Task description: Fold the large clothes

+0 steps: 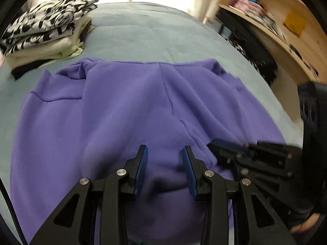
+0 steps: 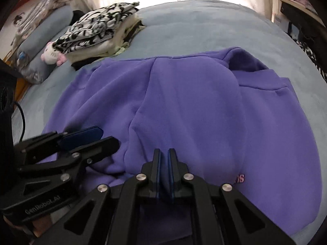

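Observation:
A purple sweatshirt (image 1: pixel 122 110) lies spread on the grey-blue bed (image 1: pixel 143 30), its ribbed hem toward the far left. It also shows in the right wrist view (image 2: pixel 194 106) with small pink lettering near the right. My left gripper (image 1: pixel 165 153) is open just above the near part of the sweatshirt, with cloth between its jaws but not pinched. My right gripper (image 2: pixel 164 153) is shut on a fold of the purple sweatshirt at its near edge. The right gripper appears in the left wrist view (image 1: pixel 231 145), and the left gripper in the right wrist view (image 2: pixel 98 136).
A stack of folded clothes (image 1: pixel 47 30) with a black-and-white patterned top lies at the far left of the bed, also in the right wrist view (image 2: pixel 98 34). A pillow (image 2: pixel 40 47) and a pink plush toy (image 2: pixel 52 56) lie beside it. Wooden shelves (image 1: pixel 286 20) stand at the right.

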`<state>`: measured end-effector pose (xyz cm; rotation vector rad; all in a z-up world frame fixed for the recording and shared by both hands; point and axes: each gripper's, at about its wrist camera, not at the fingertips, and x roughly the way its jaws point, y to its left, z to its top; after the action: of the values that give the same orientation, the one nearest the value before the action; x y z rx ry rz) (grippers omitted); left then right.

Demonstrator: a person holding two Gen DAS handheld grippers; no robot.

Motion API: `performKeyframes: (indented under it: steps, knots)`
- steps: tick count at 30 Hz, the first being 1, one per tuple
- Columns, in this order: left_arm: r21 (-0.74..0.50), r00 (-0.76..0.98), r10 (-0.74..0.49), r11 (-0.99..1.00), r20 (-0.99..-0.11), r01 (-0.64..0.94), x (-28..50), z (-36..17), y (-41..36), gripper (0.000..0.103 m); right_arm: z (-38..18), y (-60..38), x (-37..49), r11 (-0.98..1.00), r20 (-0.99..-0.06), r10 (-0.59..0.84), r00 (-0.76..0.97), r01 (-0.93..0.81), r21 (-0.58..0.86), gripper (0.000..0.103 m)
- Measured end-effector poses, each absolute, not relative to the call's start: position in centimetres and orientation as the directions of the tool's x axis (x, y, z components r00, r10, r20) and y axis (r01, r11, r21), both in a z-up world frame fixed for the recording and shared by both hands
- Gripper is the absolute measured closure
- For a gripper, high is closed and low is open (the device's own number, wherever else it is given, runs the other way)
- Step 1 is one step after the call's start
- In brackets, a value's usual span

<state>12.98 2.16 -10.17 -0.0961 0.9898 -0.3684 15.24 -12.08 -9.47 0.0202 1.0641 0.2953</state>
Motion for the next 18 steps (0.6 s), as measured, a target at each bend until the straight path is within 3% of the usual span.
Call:
performKeyframes:
  steps: [6, 18]
  knots:
    - [-0.192, 0.5, -0.318, 0.939, -0.806, 0.287, 12.1, -10.1, 1.8, 0.068, -9.2, -12.2, 14.6, 0.961, -0.845, 0.256, 0.47, -0.222, 0.167, 0.096]
    - [-0.293, 0.666, -0.288, 0.95, -0.688, 0.109, 8.2, -4.7, 7.2, 0.067, -3.0, -14.5, 11.1, 0.951, -0.696, 0.305, 0.65, -0.174, 0.254, 0.096]
